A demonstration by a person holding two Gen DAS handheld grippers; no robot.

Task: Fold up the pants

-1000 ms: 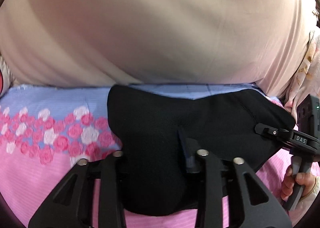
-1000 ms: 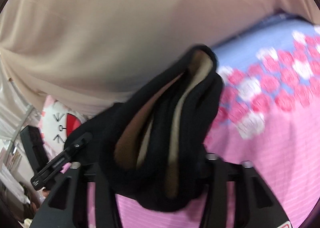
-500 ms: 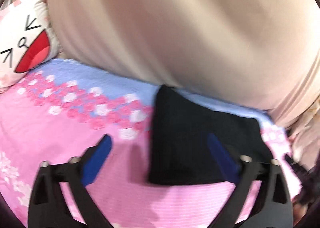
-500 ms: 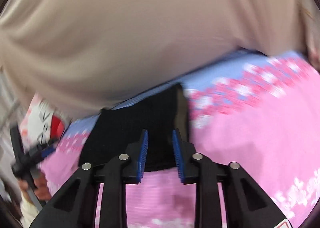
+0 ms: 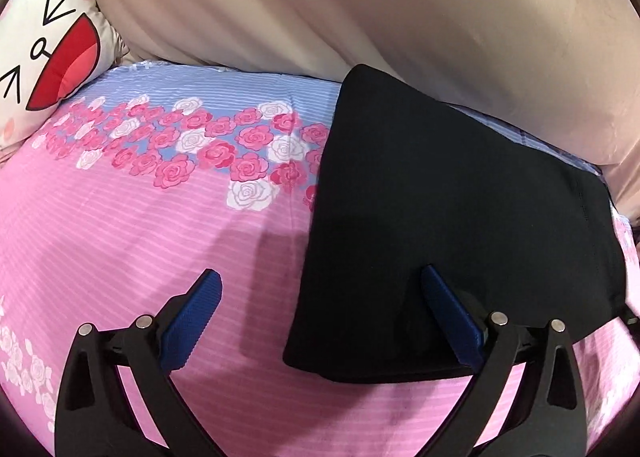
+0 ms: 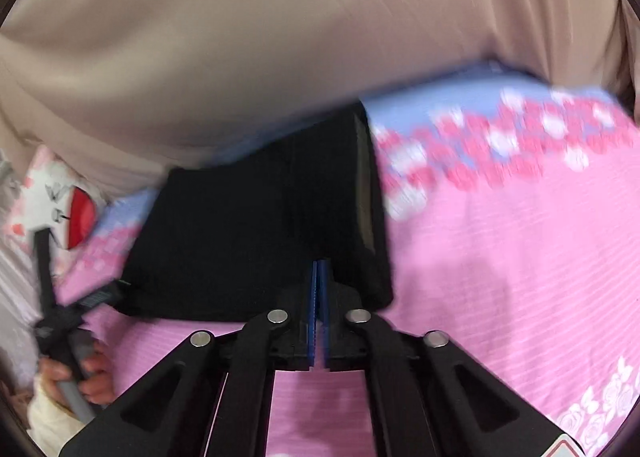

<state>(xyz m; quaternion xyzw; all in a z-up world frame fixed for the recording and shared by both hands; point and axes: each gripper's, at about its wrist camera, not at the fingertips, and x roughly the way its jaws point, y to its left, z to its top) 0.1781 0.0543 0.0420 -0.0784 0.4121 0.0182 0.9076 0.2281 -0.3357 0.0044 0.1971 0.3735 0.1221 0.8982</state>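
Note:
The black pants lie folded in a compact flat rectangle on the pink floral bed sheet. They also show in the right wrist view. My left gripper is wide open just above the sheet, its right finger over the pants' near edge, holding nothing. My right gripper is shut and empty, its blue pads pressed together at the near edge of the pants. The left gripper's handle and the hand holding it show at the left of the right wrist view.
A large beige cushion or bedding mass rises right behind the pants. A white cartoon-face pillow lies at the far left. The pink sheet spreads left of the pants and right of them.
Both grippers let go of the pants, which now lie flat and folded. The left gripper opened wide and drew back; the right gripper opened, pulled back, then closed empty.

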